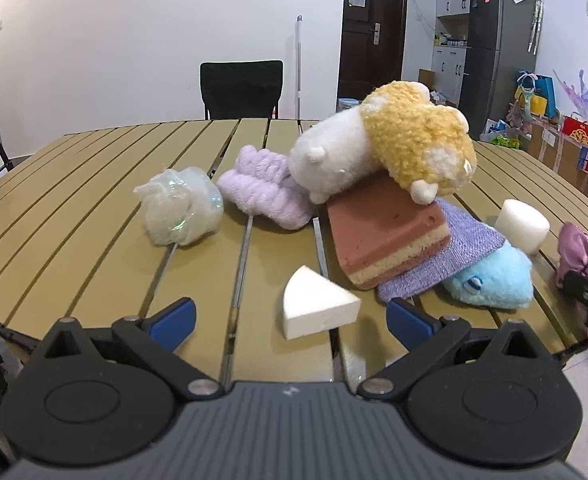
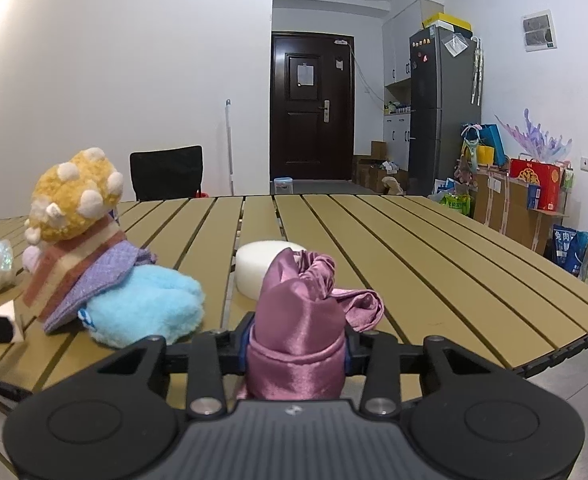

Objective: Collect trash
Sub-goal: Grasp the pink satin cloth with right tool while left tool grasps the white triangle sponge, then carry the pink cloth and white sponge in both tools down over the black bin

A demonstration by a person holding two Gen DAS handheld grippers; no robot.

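My right gripper (image 2: 297,346) clamps pink satin cloth (image 2: 297,320) between jaws, low over slatted table (image 2: 413,248). White foam disc (image 2: 264,264) just behind cloth. Blue plush (image 2: 146,304) left, under purple knit cloth (image 2: 102,280), layered sponge (image 2: 74,256), yellow plush (image 2: 74,196).

Tan slatted table (image 1: 94,216) filling mid-frame, crumpled clear wrapper (image 1: 180,211) left of centre, lilac towel (image 1: 264,194) beside it, white foam wedge (image 1: 318,309) low centre, blue plush (image 1: 493,280) and white foam cylinder (image 1: 523,224) at right

On the tan slatted table (image 1: 94,208): a white foam wedge (image 1: 317,310), pink-and-cream sponge (image 1: 385,236), lilac knitted cloth (image 1: 445,268), sky-blue plush (image 1: 493,280), mauve satin cloth (image 2: 297,340).
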